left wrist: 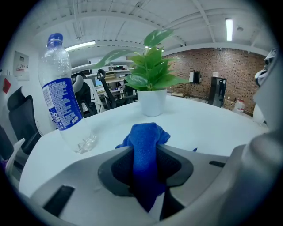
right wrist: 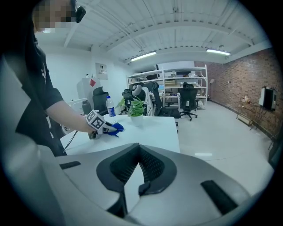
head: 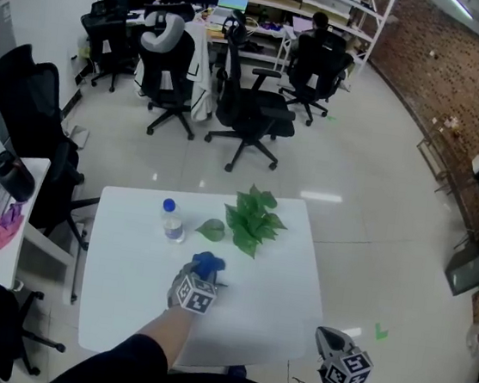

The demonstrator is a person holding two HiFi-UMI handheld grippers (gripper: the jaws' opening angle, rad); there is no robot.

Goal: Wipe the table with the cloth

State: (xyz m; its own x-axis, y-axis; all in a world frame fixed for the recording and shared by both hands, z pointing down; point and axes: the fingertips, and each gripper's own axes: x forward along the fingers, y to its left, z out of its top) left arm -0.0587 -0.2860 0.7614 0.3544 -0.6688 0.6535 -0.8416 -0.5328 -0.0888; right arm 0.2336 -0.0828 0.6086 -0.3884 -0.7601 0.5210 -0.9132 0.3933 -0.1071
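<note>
white table (head: 273, 307) seen from above in an open office. the landmark is a small potted plant (head: 253, 218) near the table's far edge.

just on the near side of the plant, the left gripper (head: 206, 271) is clamped on a bunched blue cloth (head: 207, 263). in the left gripper view the cloth (left wrist: 146, 141) fills the gap between the pads and bulges past the tips, with the plant (left wrist: 152, 75) straight ahead. whether the cloth touches the tabletop cannot be told. the right gripper (head: 329, 340) hangs well to the near right of the plant, off the table's corner. its tips meet with nothing between them (right wrist: 139, 174).

the step looks like setting the cloth down to start wiping. to do it well, keep the pinch firm, press the loose bulge flat on the surface, and sweep in overlapping strokes across the bare near side. the plant and a clear water bottle (head: 172, 221) just left of it could tip over, so work around them.

the bottle (left wrist: 59, 97) has a blue label with white print, too small to read. no brand is legible.
</note>
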